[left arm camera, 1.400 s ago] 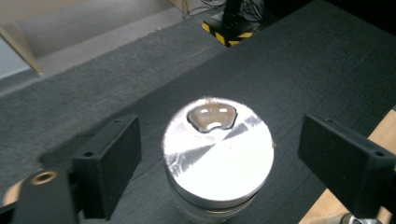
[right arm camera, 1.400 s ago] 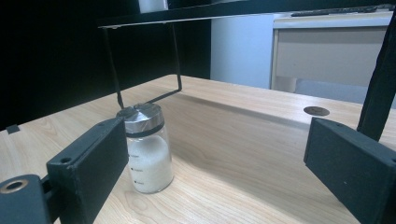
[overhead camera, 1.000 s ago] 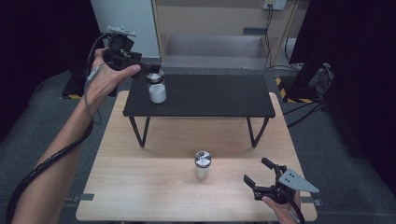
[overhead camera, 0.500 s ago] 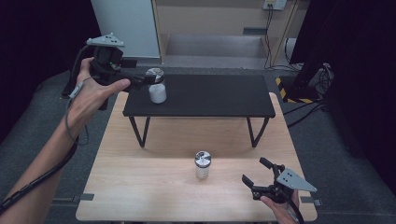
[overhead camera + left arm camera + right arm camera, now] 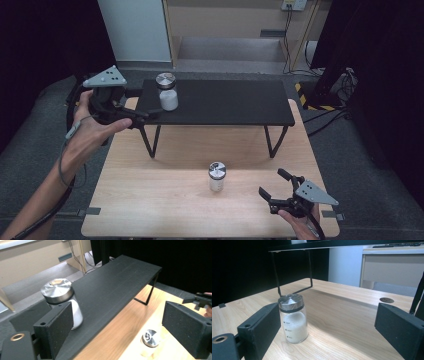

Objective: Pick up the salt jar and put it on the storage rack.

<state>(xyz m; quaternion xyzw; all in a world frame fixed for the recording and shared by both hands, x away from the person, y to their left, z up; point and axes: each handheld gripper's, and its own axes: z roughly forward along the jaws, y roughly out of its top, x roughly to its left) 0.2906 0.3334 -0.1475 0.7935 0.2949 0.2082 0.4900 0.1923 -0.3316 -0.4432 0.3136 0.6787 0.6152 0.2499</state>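
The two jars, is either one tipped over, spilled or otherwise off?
Nothing stands out. The jar on the black shelf and the jar on the wooden table both stand upright with metal lids on, and no powder shows around them.

We see a light wooden table (image 5: 165,200) on a grey floor (image 5: 365,165), with a low black shelf (image 5: 225,102) standing on it. Beyond, a beige cabinet (image 5: 225,20) and dark curtains (image 5: 45,40) close the room; cables (image 5: 290,35) hang there.
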